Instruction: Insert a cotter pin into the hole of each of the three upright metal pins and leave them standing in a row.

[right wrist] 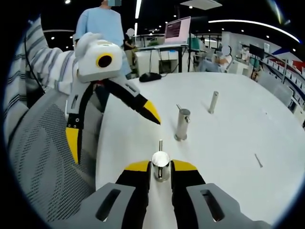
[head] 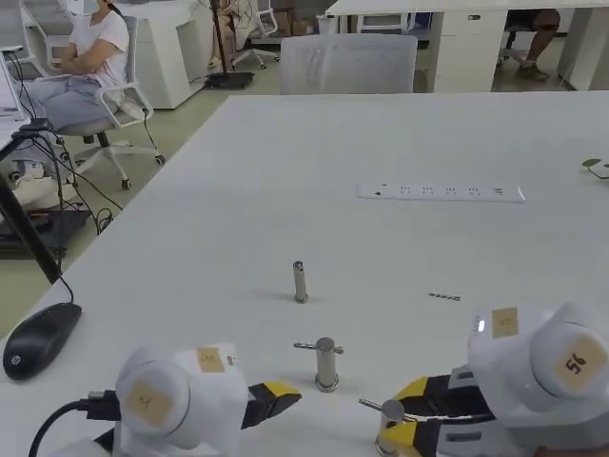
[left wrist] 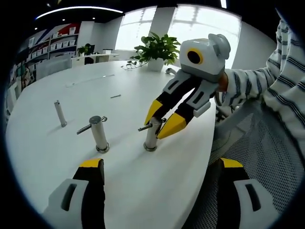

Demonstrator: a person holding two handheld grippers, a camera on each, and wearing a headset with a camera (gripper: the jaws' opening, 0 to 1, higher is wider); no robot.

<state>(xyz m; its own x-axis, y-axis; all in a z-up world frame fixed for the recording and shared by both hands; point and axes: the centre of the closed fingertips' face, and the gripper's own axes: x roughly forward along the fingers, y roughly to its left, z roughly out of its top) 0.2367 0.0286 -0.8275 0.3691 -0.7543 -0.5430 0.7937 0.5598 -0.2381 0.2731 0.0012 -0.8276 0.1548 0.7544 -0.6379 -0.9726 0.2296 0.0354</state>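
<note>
Now, nearest pin (head: 391,420): short silver metal cylinder, standing upright at the near edge of the table and sitting right between the jaws of the right tongs.
Nearest pin's cotter pin (head: 368,406): thin steel wire pin, passing through the hole near the top and sticking out to the left in the head view.
Right tongs (right wrist: 161,168): white body with black, yellow-tipped jaws, clenching on the nearest pin, with one jaw pressing against each side just under its head.
Middle pin (head: 326,366): matching silver cylinder, standing upright just beyond and to the left of the nearest pin, touching neither pair of tongs.
Middle pin's cotter pin (head: 317,347): thin wire pin, sitting crosswise through the hole at the top and poking out mostly to the left.
Far pin (head: 300,283): slimmer silver metal pin, standing upright farther back, lining up with the other two and staying well apart from both tongs.
Loose cotter pin (head: 444,297): small thin wire piece, lying flat on the table to the right of the far pin.
Left tongs (left wrist: 159,164): same white, black and yellow build, released and gripping nothing, with the jaws gaping wide; hovering low to the left of the middle pin and pointing towards the pins.
White table (head: 285,162): carrying everything above.
White power strip (head: 440,192): lying flat well beyond the far pin.
Black computer mouse (head: 40,338): resting near the table's left edge.
Striped sleeve (left wrist: 267,81): showing behind the right tongs in the left gripper view.
</note>
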